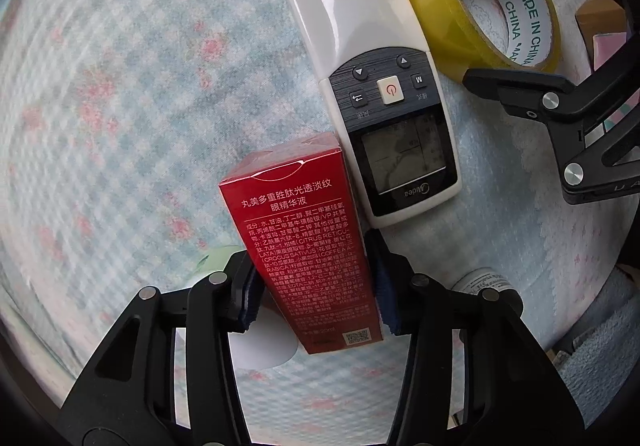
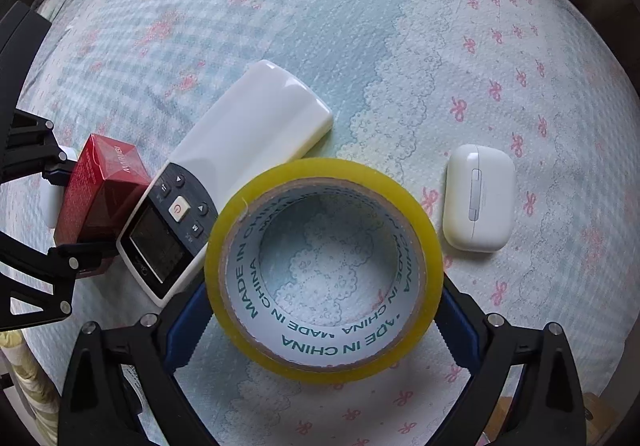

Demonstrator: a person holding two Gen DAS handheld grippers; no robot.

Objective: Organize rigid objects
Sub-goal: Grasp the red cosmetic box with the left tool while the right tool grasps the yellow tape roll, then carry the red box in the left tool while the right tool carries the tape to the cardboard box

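My left gripper (image 1: pixel 312 282) is shut on a red cosmetics box (image 1: pixel 304 246), held right beside a white Midea remote (image 1: pixel 372 86) lying on the cloth. The box (image 2: pixel 100 190) and remote (image 2: pixel 224 170) also show at the left of the right wrist view, with the left gripper (image 2: pixel 80 206) around the box. My right gripper (image 2: pixel 324 310) is shut on a yellow tape roll (image 2: pixel 320 270), its blue pads pressing both sides. In the left wrist view the tape roll (image 1: pixel 472 6) sits right of the remote with the right gripper (image 1: pixel 520 18) on it.
A white earbuds case (image 2: pixel 478 198) lies right of the tape roll. The table has a pale blue checked cloth (image 2: pixel 280 6) with pink bows. A white round object (image 1: pixel 264 346) and a small white bottle (image 1: pixel 484 280) lie under and beside my left gripper.
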